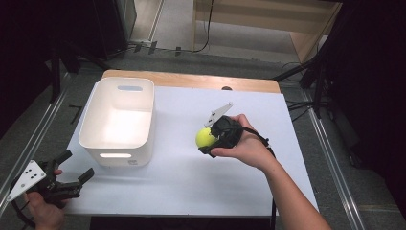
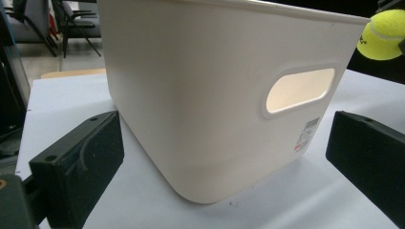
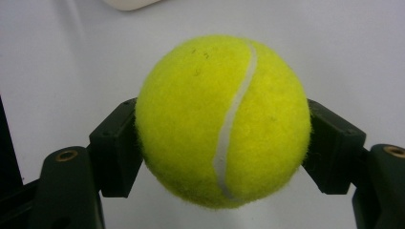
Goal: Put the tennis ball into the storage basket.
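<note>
White sheet over a wooden table [image 1: 191, 80], dark floor and stands around it. White plastic bin [image 1: 118, 120] sits upright on the left half, handle slots in its short walls, apparently empty. Right gripper [image 1: 209, 139], over the sheet's middle, is clamped on a yellow tennis ball [image 1: 206, 137]; the right gripper view confirms both jaws pressed into the ball's [image 3: 222, 121] felt at opposite sides, white seam facing the camera, bare sheet behind it, so it looks lifted clear. Key relation: bin lies to the left of the ball, near but apart, open top facing up; if the ball is meant for the bin, my guess is a leftward carry over the near rim. Right hand [image 1: 246, 146] is the closer one to do it. Left gripper [image 1: 72, 182] hangs off the table's near-left corner, jaws spread wide, holding nothing. Left gripper view adds what the high view lacks: the bin's [image 2: 215, 95] near wall close up, with a label sticker by its handle slot, and the ball [image 2: 382, 34] showing past the bin's far corner.
</note>
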